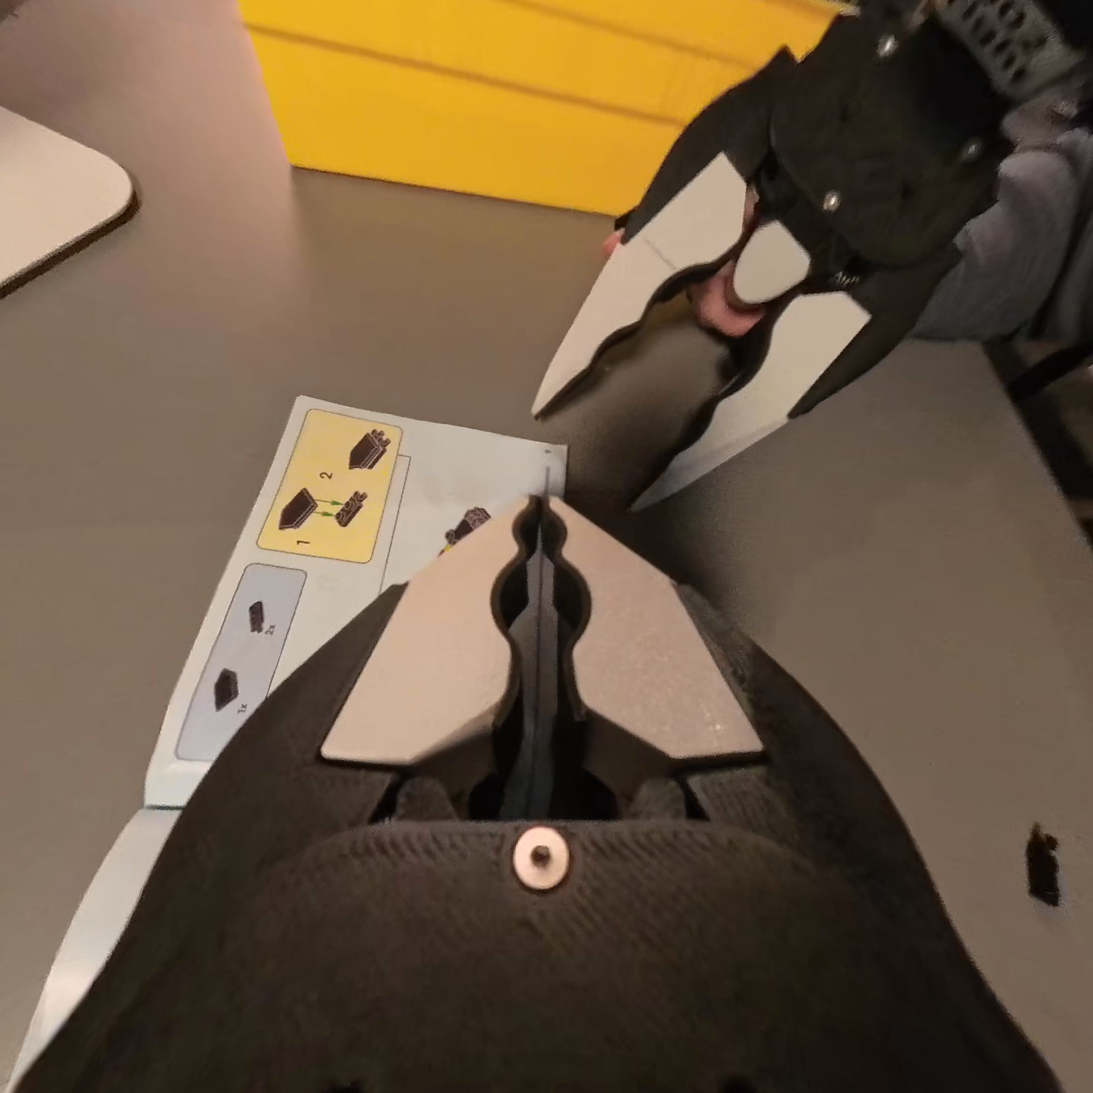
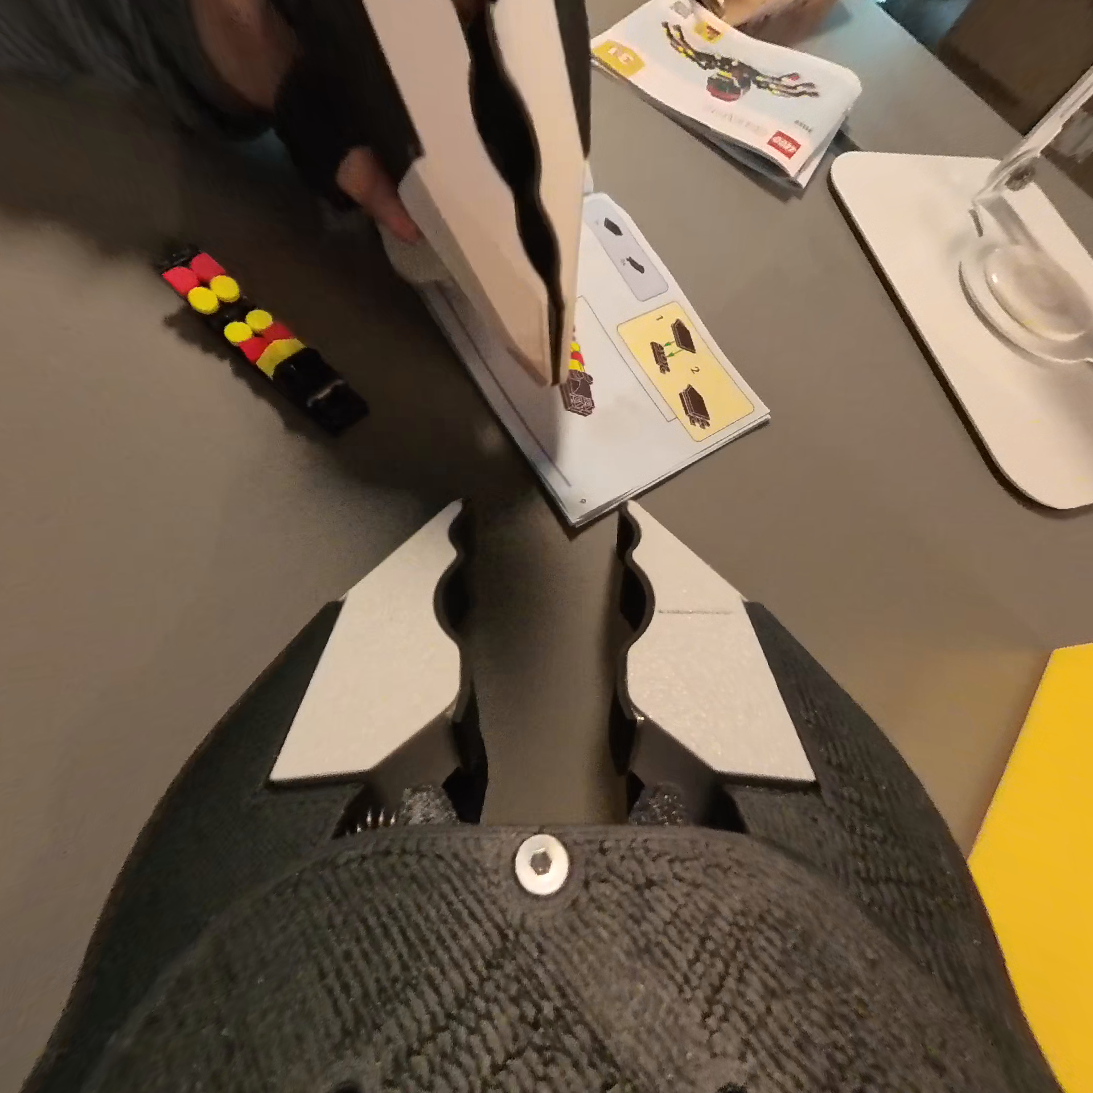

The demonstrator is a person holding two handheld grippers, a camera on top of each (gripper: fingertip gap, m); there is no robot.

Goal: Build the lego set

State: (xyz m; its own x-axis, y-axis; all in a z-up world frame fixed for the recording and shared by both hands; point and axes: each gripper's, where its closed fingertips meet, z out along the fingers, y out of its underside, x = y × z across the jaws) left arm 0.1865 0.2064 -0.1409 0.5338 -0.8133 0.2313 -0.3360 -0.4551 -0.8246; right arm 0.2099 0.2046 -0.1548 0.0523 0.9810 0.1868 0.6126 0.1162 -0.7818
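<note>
Booklet check, build barely begun

Grippers first: my left gripper [image 1: 539,503] has its jaws pressed together at the tips, a thin dark edge caught between them that I take for a page of the open instruction booklet [image 2: 650,366], though I cannot be sure it is actually pinched. My right gripper [image 2: 541,520] hangs with jaws spread and nothing between them, just above the desk [image 2: 177,562] and close to the booklet's near corner.

Further out on my left lies the part-built lego strip [image 2: 260,334], black with red and yellow pieces on top, well apart from both grippers and untouched. Beyond the open pages sits a second booklet [image 2: 727,89], and to the right a white pad [image 2: 922,331] carrying a clear glass stand [image 2: 1029,254]. A yellow box [image 1: 473,100] lies at the desk's edge.

I judge one short sub-assembly done; the page shows small dark pieces to join next, and I see only one loose dark bit [image 1: 1042,864] on the desk, so most of the set remains
</note>
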